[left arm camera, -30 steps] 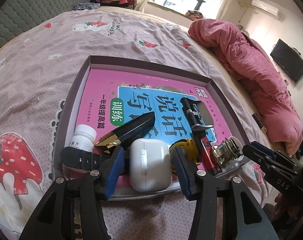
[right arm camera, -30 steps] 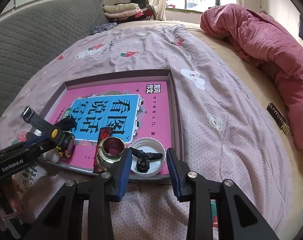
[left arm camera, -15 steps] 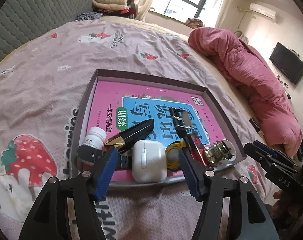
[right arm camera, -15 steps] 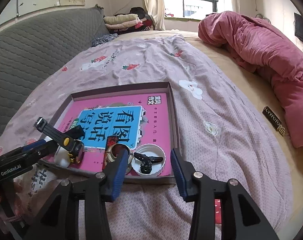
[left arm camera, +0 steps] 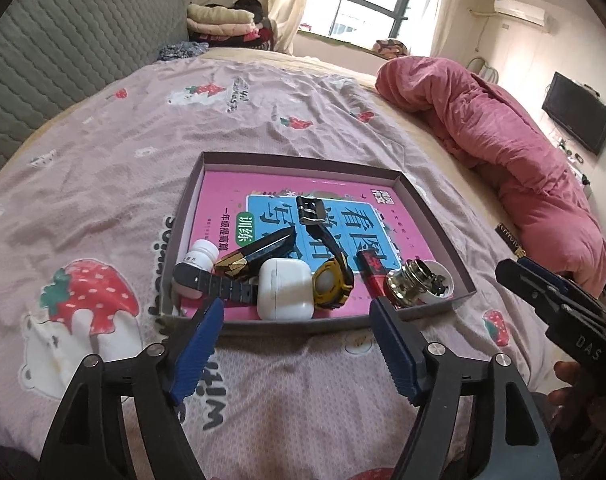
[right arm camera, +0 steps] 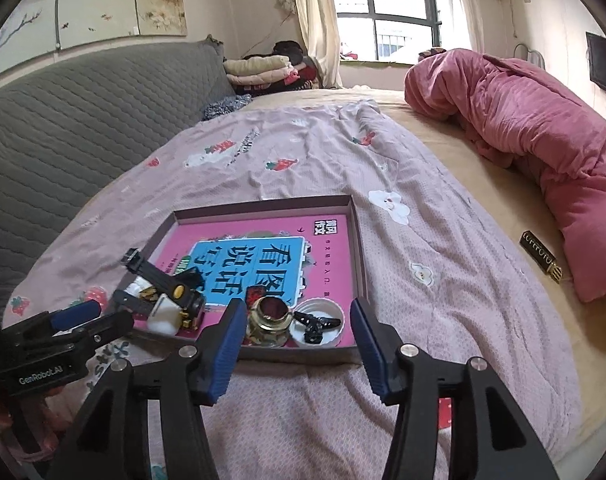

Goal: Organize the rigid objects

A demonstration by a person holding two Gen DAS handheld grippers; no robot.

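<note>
Both grippers hang empty over the bedspread, jaws opening – left gripper [left arm camera: 297,344], right gripper [right arm camera: 299,340]. The rigid objects crowd the tray [left arm camera: 191,196] at its 6 o'clock edge. Seemingly the release step; next, probably fetch the dark bar [right arm camera: 539,256] at 3 o'clock.

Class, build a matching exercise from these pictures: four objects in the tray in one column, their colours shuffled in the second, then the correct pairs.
Objects:
1. earbud case
2. watch
3. lighter
4. book

Colours:
A. red and black
B. pink with a blue panel
C. white
D. yellow and black

Pairs: 1-C, 2-D, 3-A, 4-B
</note>
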